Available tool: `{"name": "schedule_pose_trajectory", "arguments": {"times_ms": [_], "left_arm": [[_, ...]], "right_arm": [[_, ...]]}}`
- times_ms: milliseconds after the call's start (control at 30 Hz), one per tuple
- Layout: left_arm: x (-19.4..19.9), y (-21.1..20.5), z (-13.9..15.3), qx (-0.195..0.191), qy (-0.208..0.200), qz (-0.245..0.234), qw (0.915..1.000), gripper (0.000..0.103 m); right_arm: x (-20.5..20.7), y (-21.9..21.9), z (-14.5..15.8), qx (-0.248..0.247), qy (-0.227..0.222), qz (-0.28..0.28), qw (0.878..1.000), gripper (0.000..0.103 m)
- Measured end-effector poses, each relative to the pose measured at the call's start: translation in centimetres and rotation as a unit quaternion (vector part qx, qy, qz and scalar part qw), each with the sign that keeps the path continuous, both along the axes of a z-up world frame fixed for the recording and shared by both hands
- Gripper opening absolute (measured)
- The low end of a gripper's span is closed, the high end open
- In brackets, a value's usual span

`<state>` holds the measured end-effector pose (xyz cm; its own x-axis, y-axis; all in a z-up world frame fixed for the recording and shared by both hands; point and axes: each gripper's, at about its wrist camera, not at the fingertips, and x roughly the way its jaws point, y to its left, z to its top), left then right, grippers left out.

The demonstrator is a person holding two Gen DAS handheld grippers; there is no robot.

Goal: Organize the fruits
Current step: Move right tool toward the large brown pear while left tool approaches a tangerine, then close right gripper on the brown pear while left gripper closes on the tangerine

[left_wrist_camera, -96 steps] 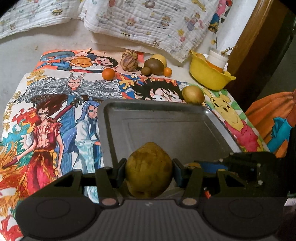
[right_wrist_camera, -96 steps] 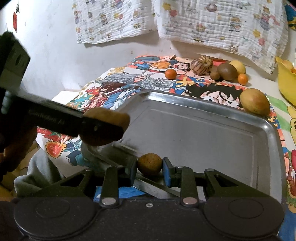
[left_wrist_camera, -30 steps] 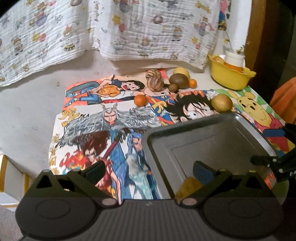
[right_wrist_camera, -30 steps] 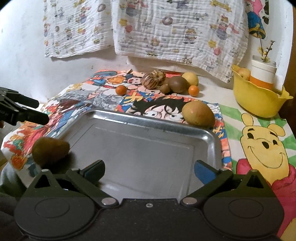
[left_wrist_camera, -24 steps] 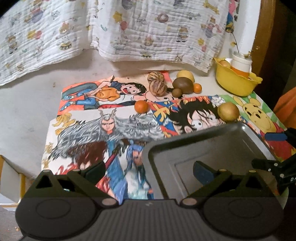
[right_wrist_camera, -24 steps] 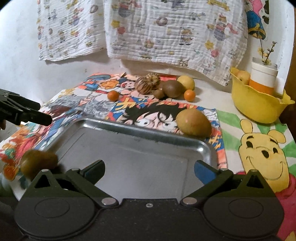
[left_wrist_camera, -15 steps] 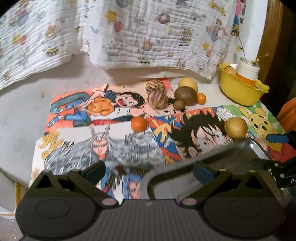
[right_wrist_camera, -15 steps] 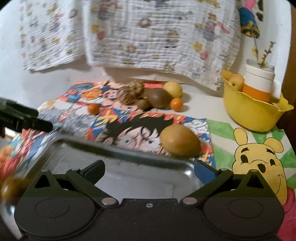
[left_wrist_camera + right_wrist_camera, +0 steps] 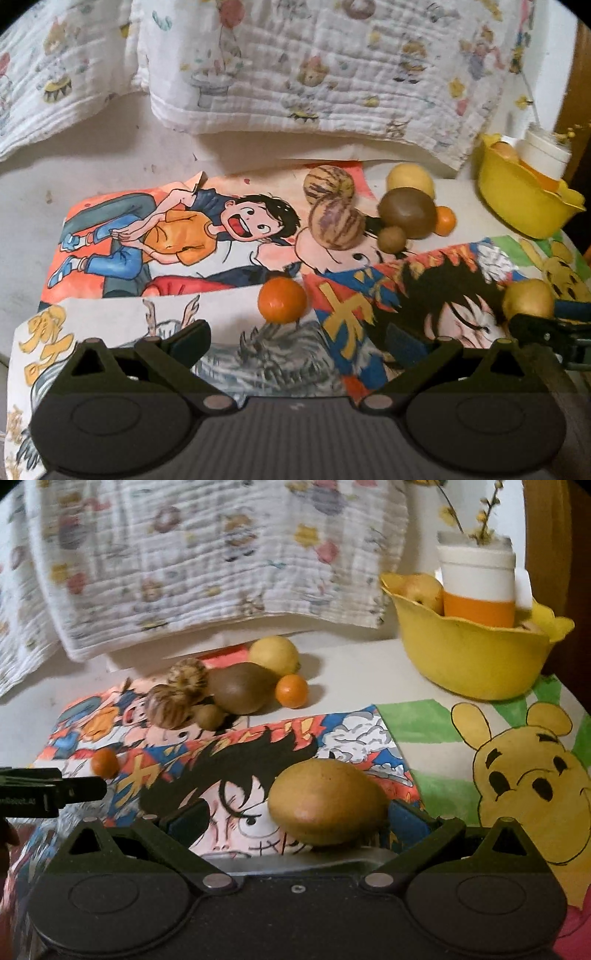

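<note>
My left gripper point(image 9: 295, 338) is open and empty, with a small orange point(image 9: 282, 305) just beyond its fingertips on the cartoon mat point(image 9: 155, 236). My right gripper point(image 9: 295, 818) is open, and a large yellow-brown mango point(image 9: 327, 806) lies between its fingers, nearer the right one; the same fruit shows at the right in the left wrist view point(image 9: 528, 300). A cluster sits further back: two striped fruits point(image 9: 337, 221), a brown fruit point(image 9: 407, 212), a small brown fruit point(image 9: 392, 239), a lemon point(image 9: 410, 179) and a small orange point(image 9: 444, 220). The metal tray rim point(image 9: 295, 862) shows just under my right gripper.
A yellow bowl point(image 9: 469, 657) with a white and orange cup point(image 9: 478, 587) and a fruit stands at the back right. A patterned cloth point(image 9: 295, 62) hangs on the wall behind. The mat's left edge borders bare white surface point(image 9: 33, 206).
Both grippers have let go of their fruits into the tray and opened. Both have moved forward over the tray: the left toward the small orange, the right up to the mango.
</note>
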<state>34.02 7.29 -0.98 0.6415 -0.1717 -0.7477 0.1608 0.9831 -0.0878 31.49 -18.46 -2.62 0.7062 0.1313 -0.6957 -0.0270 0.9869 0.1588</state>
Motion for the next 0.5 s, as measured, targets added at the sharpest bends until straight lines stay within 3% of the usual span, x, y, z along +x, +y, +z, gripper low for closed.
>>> {"name": "schedule_pose_trajectory", "arguments": {"times_ms": [500], "left_arm": [[2.2, -0.9, -1.7, -0.001, -0.007, -0.002, 1.0, 0.102]], "right_arm": [[1.3, 0.9, -1.6, -0.01, -0.001, -0.028, 1.0, 0.102]]}}
